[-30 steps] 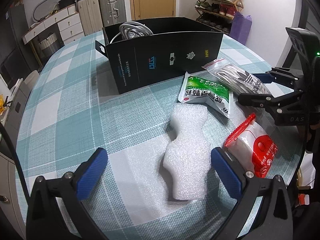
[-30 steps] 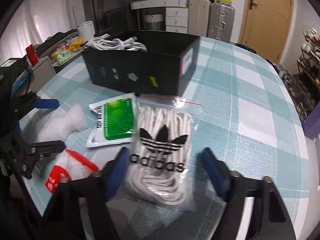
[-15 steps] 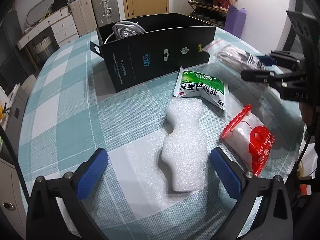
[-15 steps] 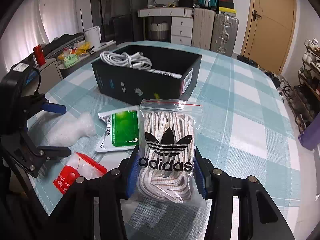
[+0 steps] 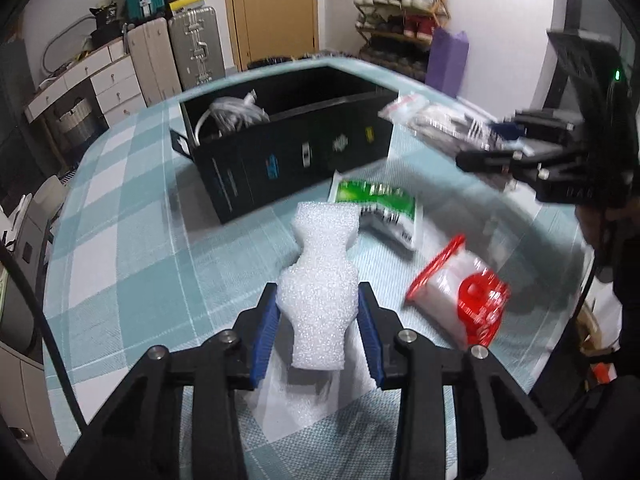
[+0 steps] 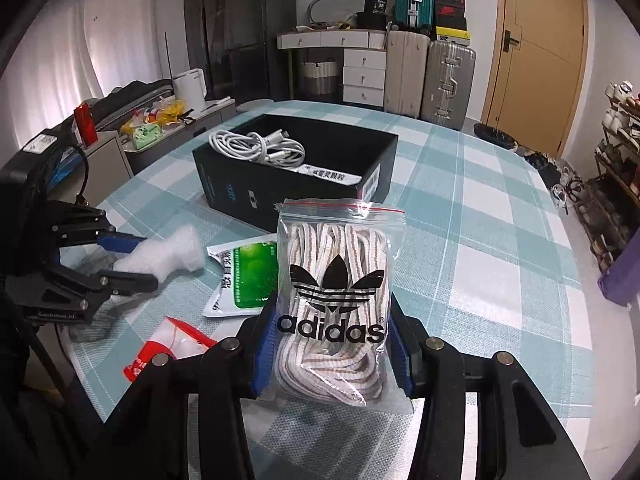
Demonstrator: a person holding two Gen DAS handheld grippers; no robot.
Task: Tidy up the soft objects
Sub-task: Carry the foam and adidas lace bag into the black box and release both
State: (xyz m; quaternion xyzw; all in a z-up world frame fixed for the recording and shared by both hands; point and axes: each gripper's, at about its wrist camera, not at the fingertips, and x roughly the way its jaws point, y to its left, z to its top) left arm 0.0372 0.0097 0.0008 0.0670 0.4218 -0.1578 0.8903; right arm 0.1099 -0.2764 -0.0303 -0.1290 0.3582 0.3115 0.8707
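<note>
Left wrist shows the left hand-held gripper [image 5: 318, 312], jaws just closed, clamping the white foam piece [image 5: 320, 280]; right hand-held gripper [image 6: 332, 344] grips the shoelace bag [image 6: 340, 292].

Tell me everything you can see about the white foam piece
The white foam piece is a bumpy, hourglass-shaped slab of soft packing foam, wide at both ends and narrow at the waist. The left gripper has just closed its blue pads on the near end. The far end points toward the green packet and seems lifted off the checked tablecloth.
</note>
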